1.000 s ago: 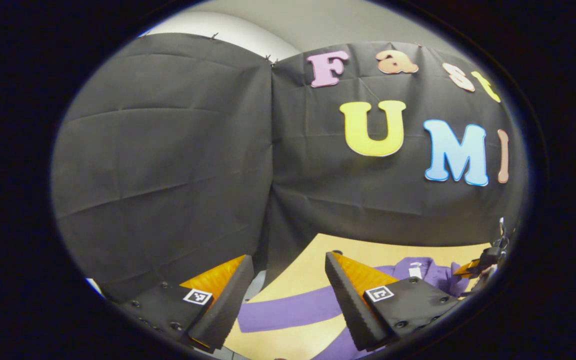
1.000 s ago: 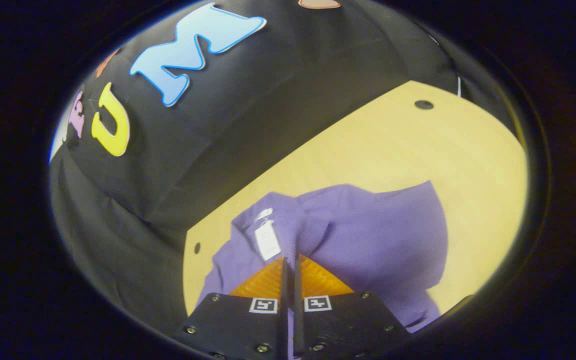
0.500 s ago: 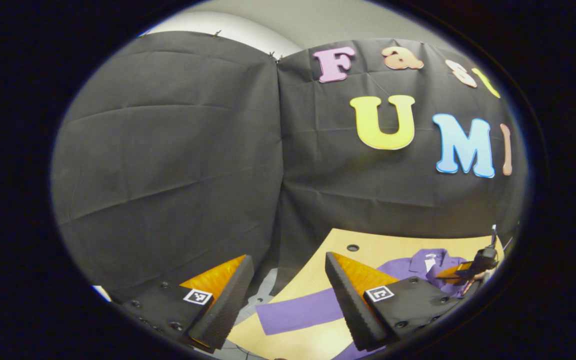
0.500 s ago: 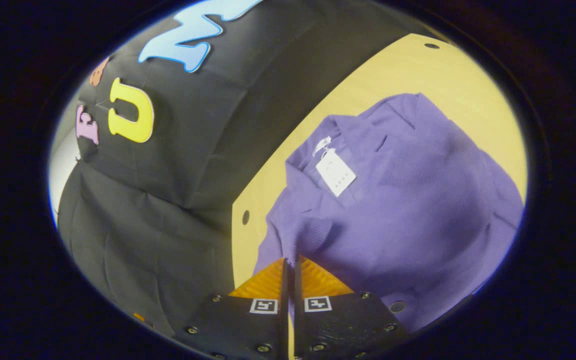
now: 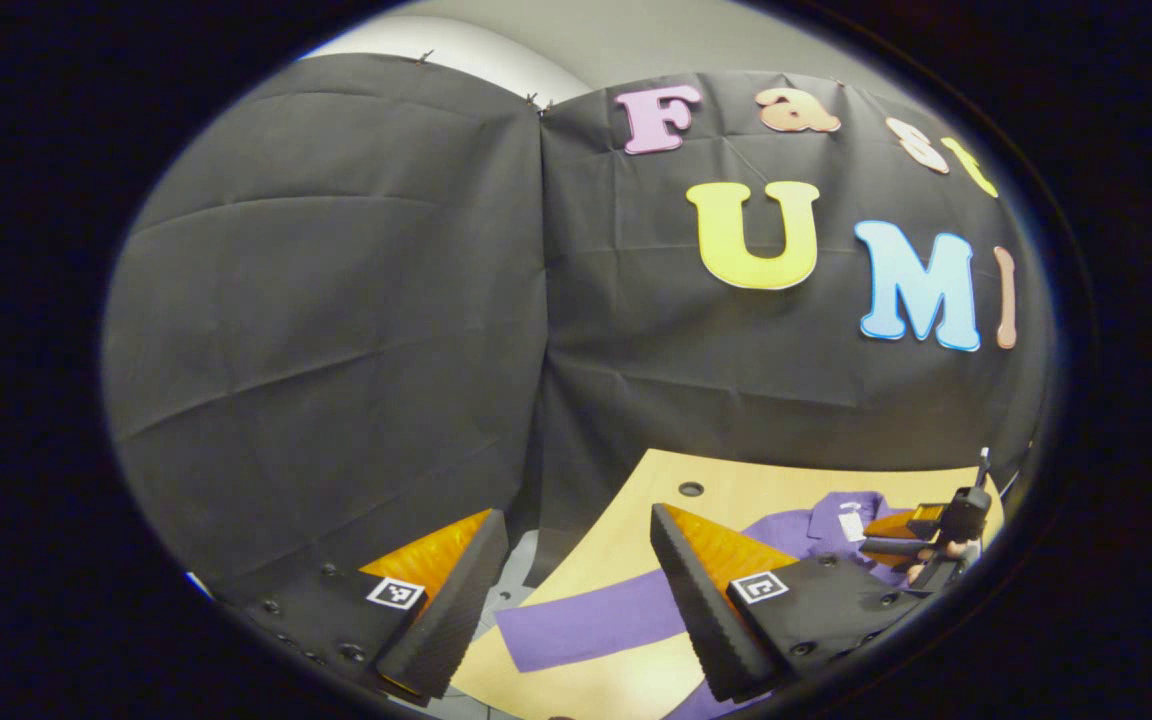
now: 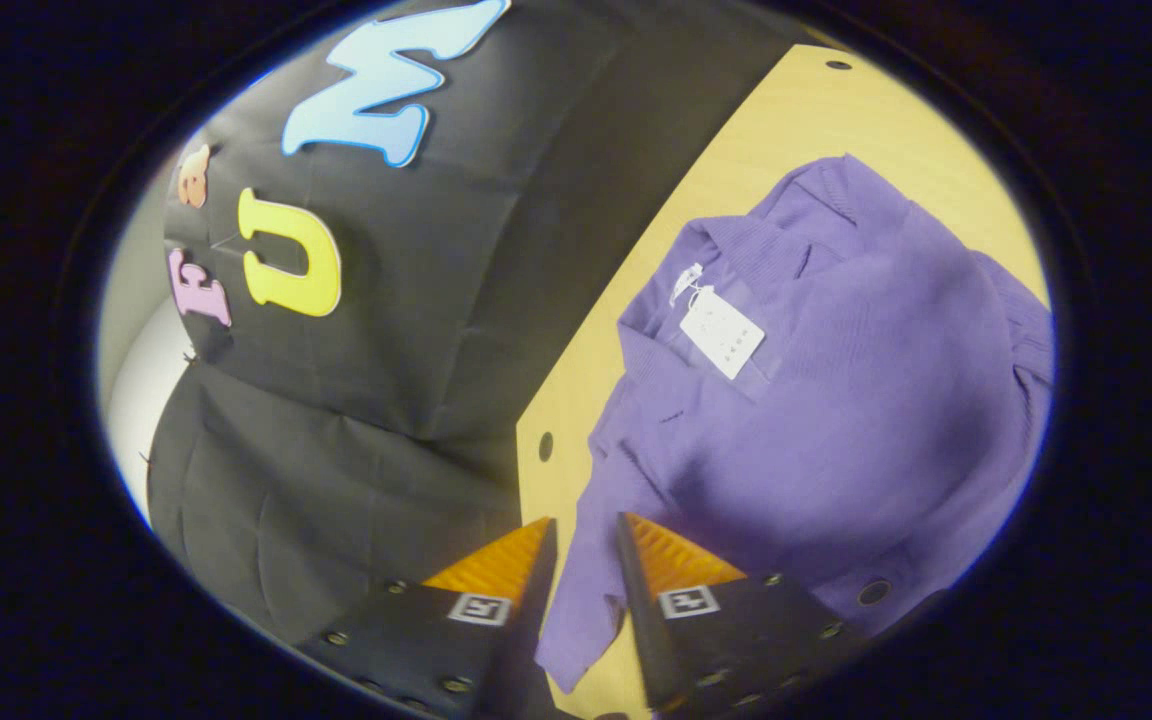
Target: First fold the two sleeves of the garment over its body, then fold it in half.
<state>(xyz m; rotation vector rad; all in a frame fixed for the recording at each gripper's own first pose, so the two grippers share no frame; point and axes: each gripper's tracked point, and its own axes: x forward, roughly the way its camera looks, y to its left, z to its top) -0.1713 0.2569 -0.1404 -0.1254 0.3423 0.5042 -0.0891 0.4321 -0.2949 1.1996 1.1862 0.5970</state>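
The purple garment point(image 6: 836, 400) lies along the bench's point(image 6: 786, 130) back edge. The right claw point(image 6: 586, 570), slightly spread, straddles cloth without pinching. The left claw point(image 5: 576, 590), wide apart, hovers above the outstretched sleeve point(image 5: 586, 625), probably next to grasp and fold.

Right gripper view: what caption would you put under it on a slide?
Right gripper, fingers slightly apart, above a purple garment with a white tag, lying on a light wooden table.
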